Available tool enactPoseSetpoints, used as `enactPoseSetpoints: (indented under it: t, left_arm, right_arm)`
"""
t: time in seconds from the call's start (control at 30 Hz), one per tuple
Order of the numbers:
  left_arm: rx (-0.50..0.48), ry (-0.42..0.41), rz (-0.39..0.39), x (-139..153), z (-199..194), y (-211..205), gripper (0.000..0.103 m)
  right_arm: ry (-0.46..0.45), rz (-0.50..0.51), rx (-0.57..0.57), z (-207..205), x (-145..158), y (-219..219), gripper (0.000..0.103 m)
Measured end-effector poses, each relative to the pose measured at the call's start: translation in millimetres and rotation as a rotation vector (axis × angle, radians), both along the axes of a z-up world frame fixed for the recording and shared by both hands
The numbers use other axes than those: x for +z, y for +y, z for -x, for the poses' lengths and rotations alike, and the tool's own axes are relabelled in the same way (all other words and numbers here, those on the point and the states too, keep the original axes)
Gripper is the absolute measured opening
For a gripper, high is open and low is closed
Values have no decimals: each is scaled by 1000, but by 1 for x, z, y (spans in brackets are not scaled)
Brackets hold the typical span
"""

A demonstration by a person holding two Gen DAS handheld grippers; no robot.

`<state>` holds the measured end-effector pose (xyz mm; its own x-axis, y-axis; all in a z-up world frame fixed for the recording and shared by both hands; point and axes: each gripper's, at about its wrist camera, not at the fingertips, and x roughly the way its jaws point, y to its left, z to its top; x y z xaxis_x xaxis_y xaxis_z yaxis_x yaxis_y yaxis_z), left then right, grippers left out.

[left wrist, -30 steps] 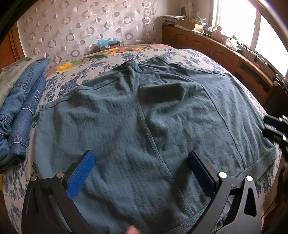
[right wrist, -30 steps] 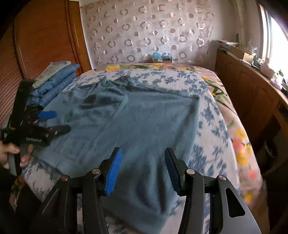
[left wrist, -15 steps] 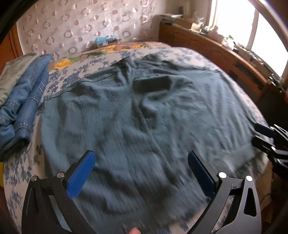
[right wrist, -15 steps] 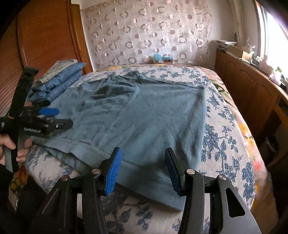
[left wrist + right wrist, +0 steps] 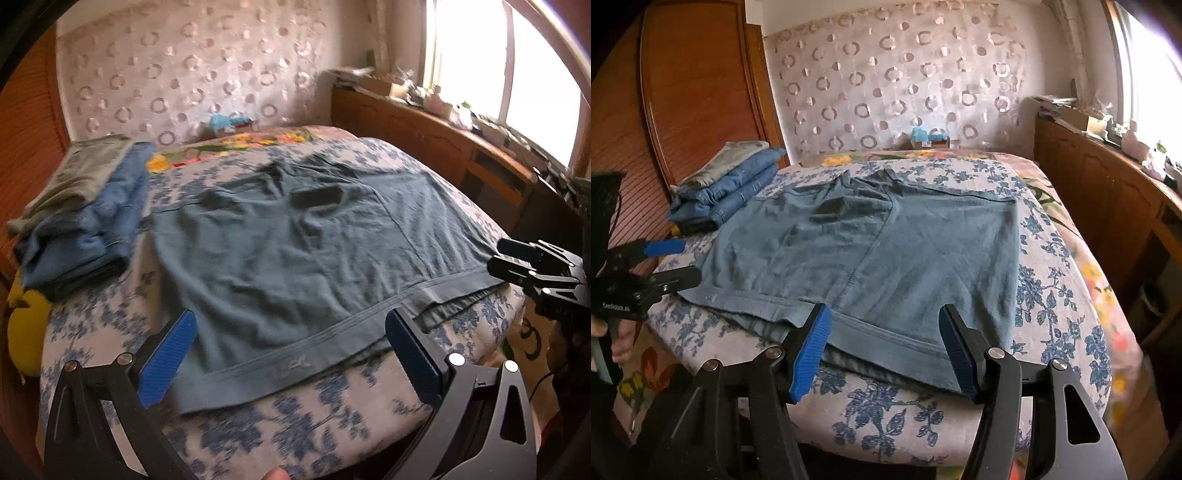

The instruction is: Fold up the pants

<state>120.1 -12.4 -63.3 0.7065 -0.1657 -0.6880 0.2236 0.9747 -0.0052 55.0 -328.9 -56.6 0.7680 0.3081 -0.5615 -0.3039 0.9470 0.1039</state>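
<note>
Grey-blue pants [image 5: 295, 251] lie spread flat on the floral bed [image 5: 295, 424], waistband toward the front edge. My left gripper [image 5: 291, 325] is open and hovers just above the waistband's left part, with nothing pressed between its blue pads. In the right wrist view it shows at the left edge [image 5: 689, 260], beside the pants' corner [image 5: 701, 291]. My right gripper [image 5: 884, 314] hangs over the waistband's right part of the pants [image 5: 879, 251]. Its jaws are opening and the cloth lies below them, not gripped. It also appears at the right [image 5: 496, 254].
A stack of folded jeans with a grey garment on top [image 5: 81, 221] sits on the bed's left side [image 5: 731, 188]. A wooden cabinet [image 5: 443, 140] with clutter runs under the window on the right. A wooden wardrobe [image 5: 683, 92] stands at the left. A yellow object [image 5: 26, 332] lies by the bed's left edge.
Both grippers drew back from over the pants toward the bed's front edge, so the waistband now lies under their tips. The right jaws stand wider than before.
</note>
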Motion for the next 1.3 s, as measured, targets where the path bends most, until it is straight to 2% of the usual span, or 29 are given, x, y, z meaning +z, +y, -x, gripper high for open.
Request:
enactPoseSetpoints:
  t: [0.1, 0.23, 0.4, 0.6, 0.7, 0.8, 0.87, 0.93, 1.03, 1.1, 1.3]
  left_arm:
    - [65, -41, 23, 2, 8, 23, 102]
    - [104, -35, 50, -2, 11, 47, 99]
    - [124, -2, 60, -19, 13, 59, 87]
    - [129, 53, 70, -40, 15, 66, 62]
    - [129, 68, 63, -46, 16, 67, 55]
    - [126, 76, 67, -49, 17, 69, 54]
    - [125, 70, 69, -49, 17, 69, 52]
    - [126, 68, 72, -49, 16, 69, 44]
    - [123, 59, 85, -49, 15, 70, 28]
    - [100, 64, 112, -47, 14, 69, 13]
    - [28, -28, 108, -9, 15, 41, 12]
  right_arm:
    - [-7, -1, -3, 2, 1, 3, 63]
    - [-7, -6, -1, 1, 0, 8, 63]
    - [-2, -6, 15, -2, -4, 16, 63]
    - [6, -7, 25, -4, -9, 23, 63]
    - [10, -13, 24, -3, -11, 24, 63]
    - [15, -16, 22, -5, -14, 25, 63]
    - [21, -19, 21, -7, -16, 26, 63]
    - [26, -24, 22, -7, -17, 25, 63]
    - [23, -24, 25, -4, -18, 24, 63]
    - [23, -30, 22, -4, -19, 22, 63]
    - [28, -56, -2, -3, -23, 10, 63]
